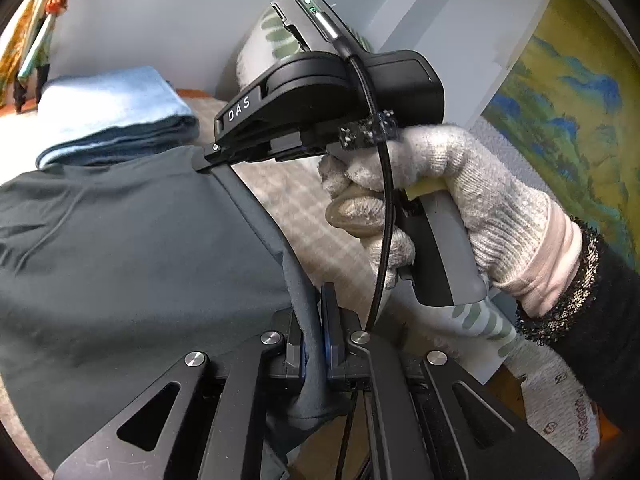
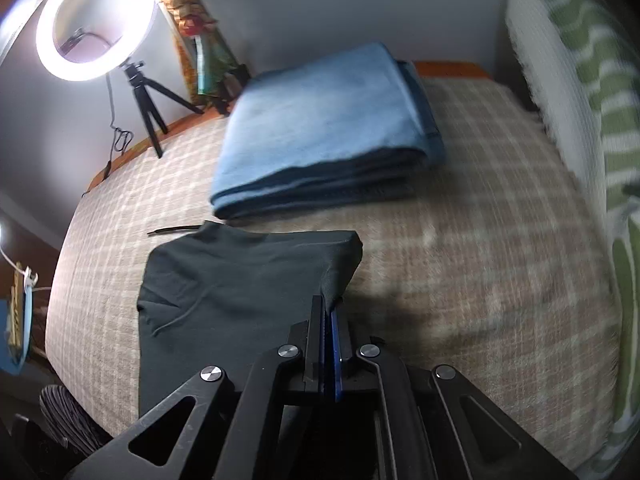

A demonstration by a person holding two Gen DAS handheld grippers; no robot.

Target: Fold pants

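Observation:
The dark teal pants point(image 1: 132, 248) lie spread on a checked bedspread point(image 1: 304, 216); they also show in the right wrist view point(image 2: 236, 288). My left gripper point(image 1: 314, 336) is shut on a bunched edge of the pants. My right gripper point(image 2: 329, 320) is shut on the pants' right edge, which is lifted off the bed point(image 2: 460, 264). In the left wrist view the right gripper point(image 1: 212, 156), held by a gloved hand point(image 1: 440, 184), pinches the same edge farther along.
A folded blue blanket point(image 2: 332, 128) lies beyond the pants, also visible in the left wrist view point(image 1: 116, 116). A ring light on a tripod point(image 2: 96, 20) stands at the far left. A green-patterned pillow point(image 2: 580, 92) lines the right side. A landscape painting point(image 1: 568, 108) hangs on the wall.

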